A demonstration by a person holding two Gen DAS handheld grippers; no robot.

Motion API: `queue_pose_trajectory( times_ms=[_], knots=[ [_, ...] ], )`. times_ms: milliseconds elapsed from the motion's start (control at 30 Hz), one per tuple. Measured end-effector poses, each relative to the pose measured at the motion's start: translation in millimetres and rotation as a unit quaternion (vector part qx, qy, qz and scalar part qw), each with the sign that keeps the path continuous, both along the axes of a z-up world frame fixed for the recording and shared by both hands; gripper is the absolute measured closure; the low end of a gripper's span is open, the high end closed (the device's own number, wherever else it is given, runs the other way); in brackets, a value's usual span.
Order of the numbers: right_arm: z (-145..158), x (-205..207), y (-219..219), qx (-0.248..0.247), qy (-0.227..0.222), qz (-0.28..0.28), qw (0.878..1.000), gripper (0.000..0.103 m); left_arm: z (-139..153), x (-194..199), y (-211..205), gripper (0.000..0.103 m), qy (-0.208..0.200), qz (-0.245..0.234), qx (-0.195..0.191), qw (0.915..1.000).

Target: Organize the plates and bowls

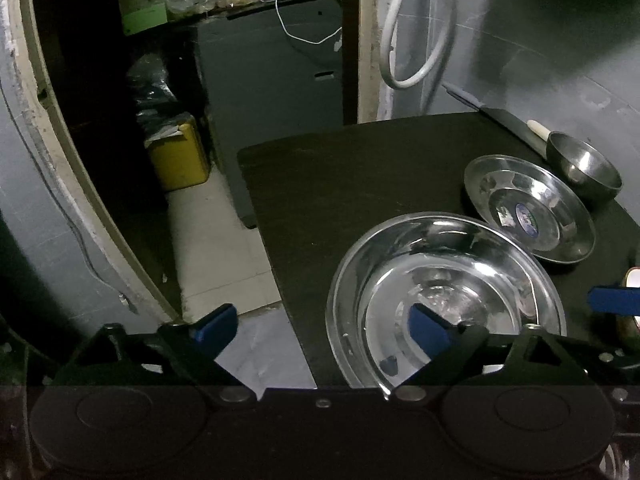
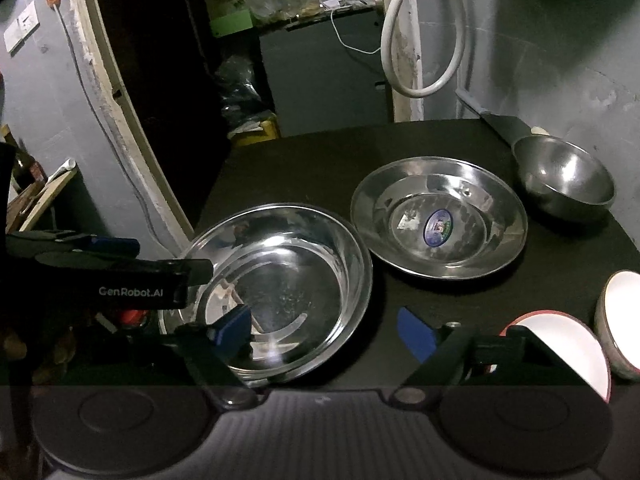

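**Both claws spread over steel dishes**

Left gripper (image 1: 322,326) and right gripper (image 2: 324,330) gape, grasping nothing. Black table (image 2: 304,168) carries large steel plate (image 2: 280,288), stickered plate (image 2: 440,224), steel bowl (image 2: 564,180). Only the right view shows two white bowls (image 2: 568,356).

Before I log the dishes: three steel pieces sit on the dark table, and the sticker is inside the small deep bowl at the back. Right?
Not quite. The oval sticker sits inside the middle steel plate, not the small deep bowl; the right wrist view shows it.

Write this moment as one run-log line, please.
left gripper: open, straddling large steel plate's rim | right gripper: open, same plate | nothing held
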State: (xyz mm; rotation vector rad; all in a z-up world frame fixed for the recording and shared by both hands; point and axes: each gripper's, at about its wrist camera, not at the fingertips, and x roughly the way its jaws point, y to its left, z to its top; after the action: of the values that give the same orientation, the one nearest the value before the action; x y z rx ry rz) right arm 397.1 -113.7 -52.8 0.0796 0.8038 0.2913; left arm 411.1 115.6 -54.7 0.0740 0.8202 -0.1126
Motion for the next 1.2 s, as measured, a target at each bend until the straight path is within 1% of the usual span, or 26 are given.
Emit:
queue_pose_trajectory(
  times_ms=[200, 267, 300, 367, 467, 567, 733, 833, 933, 1000, 1067, 1200],
  knots=[
    [-5, 3, 1, -0.004, 0.009, -0.005, 1.000, 0.029, -2, 0, 1, 0.024, 0.004, -0.008, -0.018, 0.9998],
    [-7, 4, 2, -0.005, 0.012, -0.006, 1.000, 0.031, -3, 0, 1, 0.030, 0.006, -0.008, -0.024, 0.9997],
    [-7, 5, 2, -0.005, 0.014, -0.007, 1.000, 0.033, -3, 0, 1, 0.032, 0.008, -0.007, -0.028, 0.9995],
    [-9, 5, 4, -0.005, 0.017, -0.007, 1.000, 0.035, -4, 0, 1, 0.041, 0.011, -0.007, -0.035, 0.9993],
    [-11, 6, 5, -0.004, 0.022, -0.006, 1.000, 0.038, -6, 0, 2, 0.049, 0.018, -0.005, -0.044, 0.9989],
    [-13, 7, 6, -0.003, 0.026, -0.005, 1.000, 0.040, -7, -1, 4, 0.054, 0.022, -0.001, -0.049, 0.9986],
    [-19, 9, 6, -0.001, 0.033, -0.009, 0.999, 0.044, -9, 0, 5, 0.058, 0.027, 0.002, -0.051, 0.9983],
    [-21, 11, 5, 0.000, 0.036, -0.011, 0.999, 0.048, -10, 1, 6, 0.061, 0.029, 0.003, -0.052, 0.9982],
    [-22, 12, 4, 0.002, 0.035, -0.013, 0.999, 0.055, -12, 2, 6, 0.066, 0.032, 0.004, -0.053, 0.9981],
    [-22, 13, 3, 0.003, 0.034, -0.014, 0.999, 0.065, -13, 3, 6, 0.070, 0.034, 0.003, -0.054, 0.9979],
    [-23, 15, 3, 0.003, 0.033, -0.013, 0.999, 0.072, -13, 4, 5, 0.079, 0.036, 0.001, -0.056, 0.9978],
    [-23, 14, 1, 0.004, 0.028, -0.017, 0.999, 0.077, -14, 4, 4, 0.084, 0.031, 0.002, -0.050, 0.9982]
  ],
)
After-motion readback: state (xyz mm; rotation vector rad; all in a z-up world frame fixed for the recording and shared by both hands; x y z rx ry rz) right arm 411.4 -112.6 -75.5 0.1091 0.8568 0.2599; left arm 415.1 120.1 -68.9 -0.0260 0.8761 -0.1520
